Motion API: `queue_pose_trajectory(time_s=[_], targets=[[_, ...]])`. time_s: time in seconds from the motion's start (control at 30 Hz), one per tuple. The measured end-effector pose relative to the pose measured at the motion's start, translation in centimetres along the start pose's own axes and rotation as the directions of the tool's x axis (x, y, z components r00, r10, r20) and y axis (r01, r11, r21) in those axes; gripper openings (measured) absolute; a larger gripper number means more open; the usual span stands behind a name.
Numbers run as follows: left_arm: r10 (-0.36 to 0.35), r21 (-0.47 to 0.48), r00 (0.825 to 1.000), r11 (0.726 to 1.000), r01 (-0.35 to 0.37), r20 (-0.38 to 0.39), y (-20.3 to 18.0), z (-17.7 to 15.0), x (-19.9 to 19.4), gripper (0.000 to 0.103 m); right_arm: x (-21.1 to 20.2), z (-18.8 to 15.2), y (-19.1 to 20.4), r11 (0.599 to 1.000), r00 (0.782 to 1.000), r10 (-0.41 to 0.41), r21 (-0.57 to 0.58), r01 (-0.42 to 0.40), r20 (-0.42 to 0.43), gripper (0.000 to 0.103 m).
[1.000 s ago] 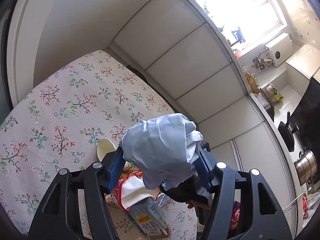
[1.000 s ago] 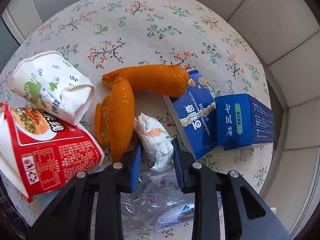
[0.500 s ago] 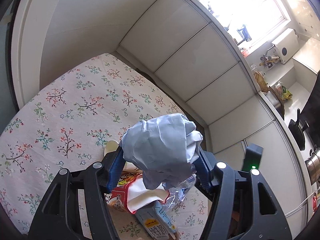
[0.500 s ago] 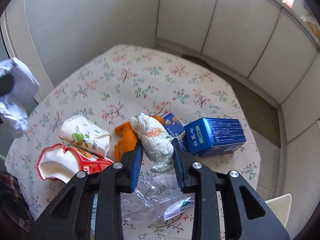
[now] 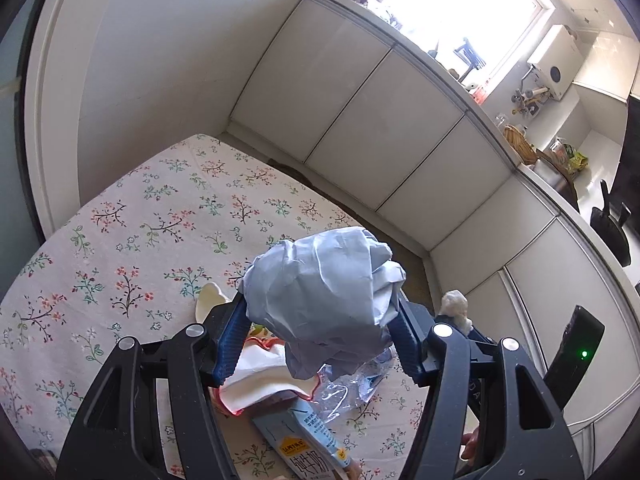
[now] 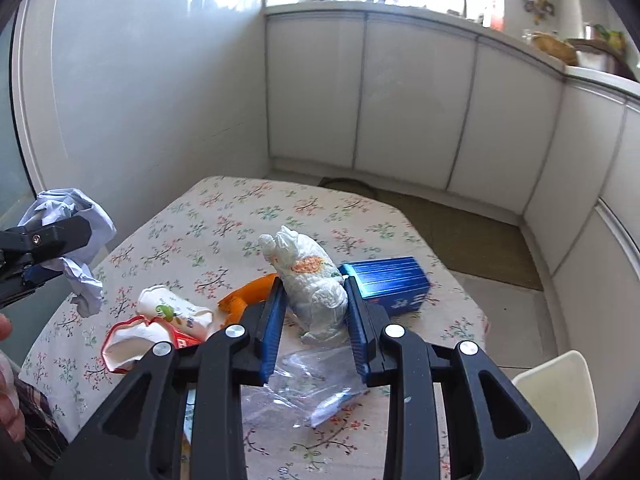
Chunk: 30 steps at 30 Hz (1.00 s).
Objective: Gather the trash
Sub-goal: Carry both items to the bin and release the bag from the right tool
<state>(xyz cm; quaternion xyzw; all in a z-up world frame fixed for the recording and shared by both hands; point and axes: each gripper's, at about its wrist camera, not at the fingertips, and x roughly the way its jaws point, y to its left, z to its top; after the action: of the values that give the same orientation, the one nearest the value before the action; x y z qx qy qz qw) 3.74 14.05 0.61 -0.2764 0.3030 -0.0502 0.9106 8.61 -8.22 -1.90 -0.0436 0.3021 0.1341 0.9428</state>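
The left claw [image 5: 320,332] stands about half open, its blue pads clamped on a crumpled ball of pale blue paper [image 5: 324,296] that bulges up and over them. In the right wrist view this same claw [image 6: 44,252] shows at the far left, held above the edge of the counter [image 6: 224,216], the paper [image 6: 76,216] hanging from it.

Under the left claw, on the floral cloth, lie one red-rimmed noodle cup [image 5: 260,388] on its side, one crinkled clear plastic bag [image 5: 348,388] and one grey-blue milk carton [image 5: 308,440]. A cream-coloured cup rim [image 5: 208,300] peeks out just left of the left pad.

The right claw [image 6: 316,312] is set narrow, gripping one wadded white tissue [image 6: 308,280] with an orange print, lifted clear of the counter. In the left wrist view the top of that tissue [image 5: 454,306] pokes up just right of the left claw.

Left of and below the right claw lie one white paper cup with a green print [image 6: 172,312] and the noodle cup [image 6: 132,340], touching each other. Orange peel [image 6: 248,292] lies just behind the right claw's left pad; how many pieces I cannot tell. Right of the claw sits one blue box [image 6: 388,280], with a second blue pack [image 6: 396,302] partly hidden beneath it. Directly below the claw lies the clear bag [image 6: 304,388]. At the far right, one white chair [image 6: 560,392] stands beside the counter.
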Motion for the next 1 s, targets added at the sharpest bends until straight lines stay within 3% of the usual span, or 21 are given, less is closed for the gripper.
queue_pose_trajectory(time_s=[0.27,0.53,0.8,1.0], targets=[[-0.018,0.053,1.000,0.998,0.018,0.011,-4.6,-1.1,0.1,0.060,-2.9,-1.3,-4.7,0.992,0.993,-0.088,0.100,0.081,0.074,0.030],[-0.061,0.142,0.998,0.988,0.065,-0.034,-10.9,-3.1,1.9,0.060,-5.1,-2.9,-11.2,0.962,0.978,-0.188,0.219,0.165,0.086,0.030],[-0.105,0.228,0.990,0.966,0.125,-0.099,-16.9,-5.7,4.6,0.060,-7.2,-5.7,-19.1,0.881,0.941,-0.335,0.369,0.297,0.041,0.031],[-0.133,0.278,0.977,0.944,0.177,-0.169,-21.2,-8.5,7.2,0.060,-8.1,-8.3,-24.6,0.799,0.911,-0.408,0.458,0.390,-0.063,0.035]])
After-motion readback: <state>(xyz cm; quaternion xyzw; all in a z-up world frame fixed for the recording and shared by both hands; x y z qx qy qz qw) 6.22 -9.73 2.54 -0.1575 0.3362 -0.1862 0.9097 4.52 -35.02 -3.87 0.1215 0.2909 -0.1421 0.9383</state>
